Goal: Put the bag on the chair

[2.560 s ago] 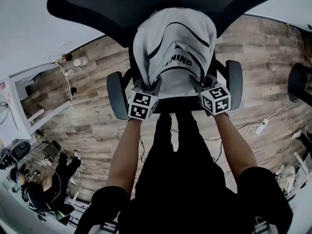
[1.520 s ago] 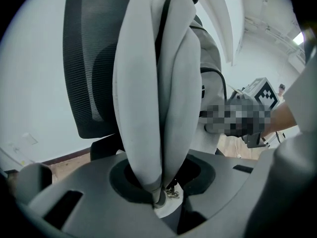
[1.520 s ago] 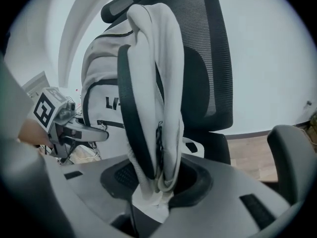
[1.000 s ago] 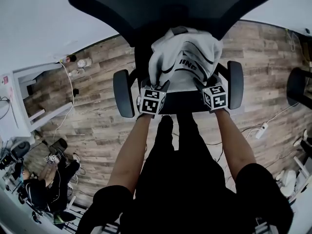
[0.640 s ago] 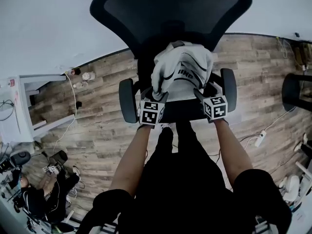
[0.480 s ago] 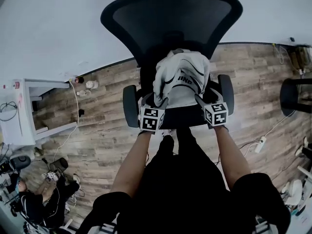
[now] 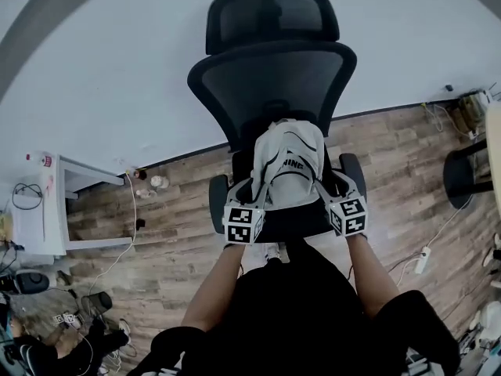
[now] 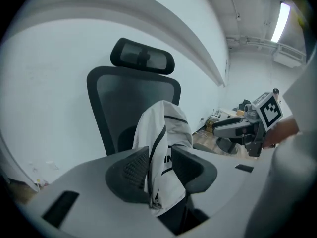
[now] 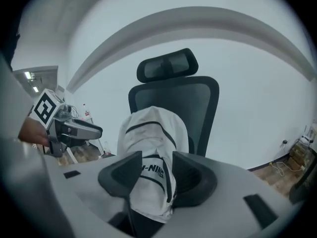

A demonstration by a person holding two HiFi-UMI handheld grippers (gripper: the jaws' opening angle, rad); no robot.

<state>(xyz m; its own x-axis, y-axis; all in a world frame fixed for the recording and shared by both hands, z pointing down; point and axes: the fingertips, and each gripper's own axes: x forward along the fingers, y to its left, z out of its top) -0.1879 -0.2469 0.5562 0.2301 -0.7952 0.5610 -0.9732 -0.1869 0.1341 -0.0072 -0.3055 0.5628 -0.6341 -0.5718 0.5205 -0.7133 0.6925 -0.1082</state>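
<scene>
The white bag [image 7: 288, 167] with black stripes and lettering stands on the seat of the black office chair [image 7: 274, 77], leaning on its backrest. My left gripper [image 7: 252, 188] is at the bag's left side and my right gripper [image 7: 322, 185] at its right side. In the left gripper view [image 8: 161, 157] the bag [image 8: 166, 128] shows through the gap in front of the chair [image 8: 124, 98]. The right gripper view [image 9: 157, 165] shows the same bag [image 9: 153, 128]. Both pairs of jaws have just been closing. I see no fabric pinched by either.
A white desk [image 7: 47, 210] stands at the left on the wooden floor [image 7: 156, 241], with cables and small bottles near it. Another dark chair [image 7: 470, 163] is at the right edge, a power strip [image 7: 423, 261] lies on the floor, and a person [image 7: 31, 355] sits at the bottom left.
The bag, earlier carried between both grippers, now rests on the seat. Both grippers have lifted, and the head view has risen so the whole chair shows.
</scene>
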